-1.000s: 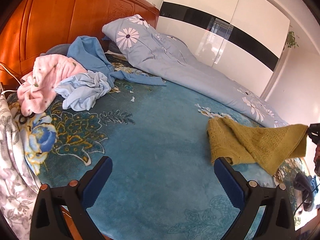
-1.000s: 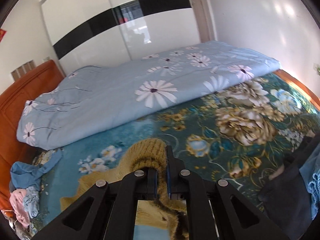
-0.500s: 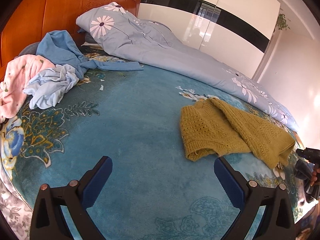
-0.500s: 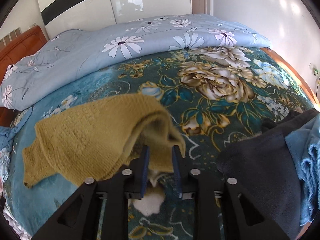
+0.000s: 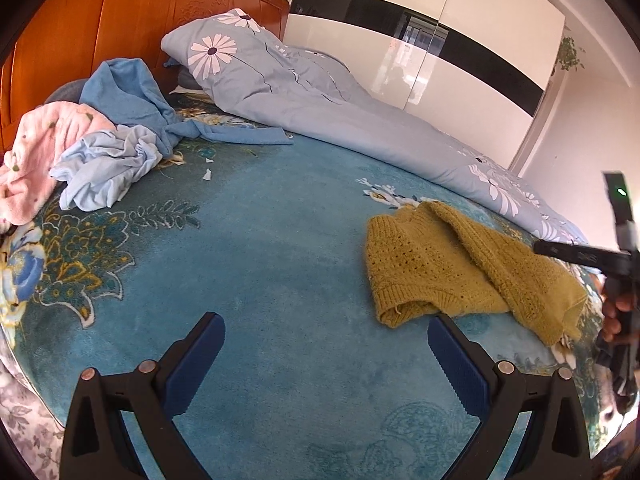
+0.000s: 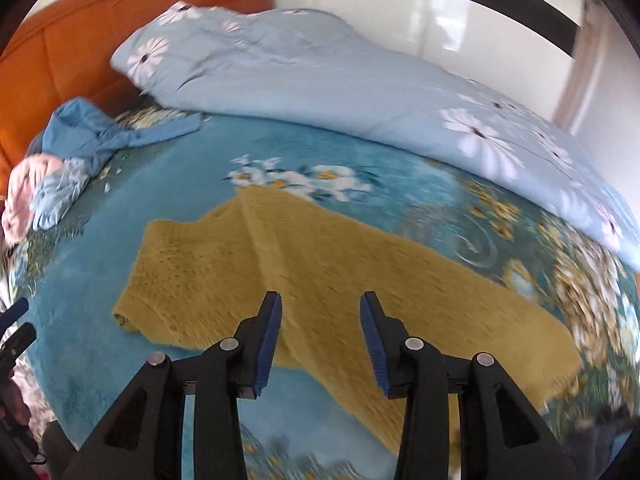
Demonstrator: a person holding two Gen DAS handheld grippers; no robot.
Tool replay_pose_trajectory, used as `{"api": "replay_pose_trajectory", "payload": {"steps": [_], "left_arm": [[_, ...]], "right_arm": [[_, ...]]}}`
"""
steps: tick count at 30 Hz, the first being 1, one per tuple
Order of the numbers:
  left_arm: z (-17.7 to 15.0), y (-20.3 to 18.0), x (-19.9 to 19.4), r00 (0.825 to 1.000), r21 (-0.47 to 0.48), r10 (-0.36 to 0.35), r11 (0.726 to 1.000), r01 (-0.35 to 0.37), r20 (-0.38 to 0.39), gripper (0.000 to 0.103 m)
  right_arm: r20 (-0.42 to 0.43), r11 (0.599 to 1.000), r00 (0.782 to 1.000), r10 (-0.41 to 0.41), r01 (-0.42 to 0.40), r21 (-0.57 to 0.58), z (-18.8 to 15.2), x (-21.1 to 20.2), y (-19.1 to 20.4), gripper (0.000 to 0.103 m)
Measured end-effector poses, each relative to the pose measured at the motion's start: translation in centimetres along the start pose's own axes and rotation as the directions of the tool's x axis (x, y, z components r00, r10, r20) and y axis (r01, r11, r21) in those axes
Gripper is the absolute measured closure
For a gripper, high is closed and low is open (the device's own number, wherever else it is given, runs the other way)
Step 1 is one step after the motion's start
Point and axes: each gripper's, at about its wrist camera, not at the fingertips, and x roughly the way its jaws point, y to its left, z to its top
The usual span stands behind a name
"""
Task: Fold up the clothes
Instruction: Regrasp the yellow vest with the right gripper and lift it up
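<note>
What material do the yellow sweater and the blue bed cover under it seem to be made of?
The yellow sweater looks like a chunky knit, probably wool or acrylic: open holes and ribbed hems show, with a matte, fuzzy surface. The blue bed cover seems a short-pile plush or fleece with a printed floral pattern; its nap shows soft shading, though the fibre is unclear.

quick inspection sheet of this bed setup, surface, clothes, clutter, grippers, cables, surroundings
surface: teal floral bedspread, mostly bare in the middle
job's things: mustard knitted sweater lying loosely on the bedspread, partly doubled over, not held
clutter: pink garment, light blue shirt and blue garment piled near the headboard; rolled daisy-print duvet along the far side
grippers: left gripper open, empty; right gripper open over the sweater
cables: nothing seen
surroundings: white wardrobe with black band
</note>
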Motion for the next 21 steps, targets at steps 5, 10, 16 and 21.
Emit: {"api": "replay_pose_trajectory", "payload": {"steps": [5, 10, 16, 21], "left_arm": [[0.3, 1.7, 0.0, 0.997, 0.051, 0.054, 0.997, -0.056, 0.051, 0.000], [0.2, 2.7, 1.3, 0.997, 0.078, 0.048, 0.996, -0.052, 0.061, 0.000], [-0.2, 3.8, 2.4, 1.000, 0.027, 0.005, 1.000, -0.006, 0.026, 0.000], [-0.1, 4.4, 0.0, 0.999, -0.002, -0.001, 1.000, 0.001, 0.052, 0.000]], "right_arm": [[-0.066, 0.990, 0.992, -0.107, 0.101, -0.098, 4.7, 9.0, 5.1, 0.061], [-0.065, 0.963, 0.968, -0.243, 0.232, -0.139, 5.9, 11.7, 5.0, 0.061], [-0.020, 0.973, 0.973, -0.228, 0.229, 0.011, 6.7, 7.1, 1.9, 0.090], [0.188, 0.969, 0.953, -0.237, 0.219, 0.115, 8.8, -4.6, 0.4, 0.090]]}}
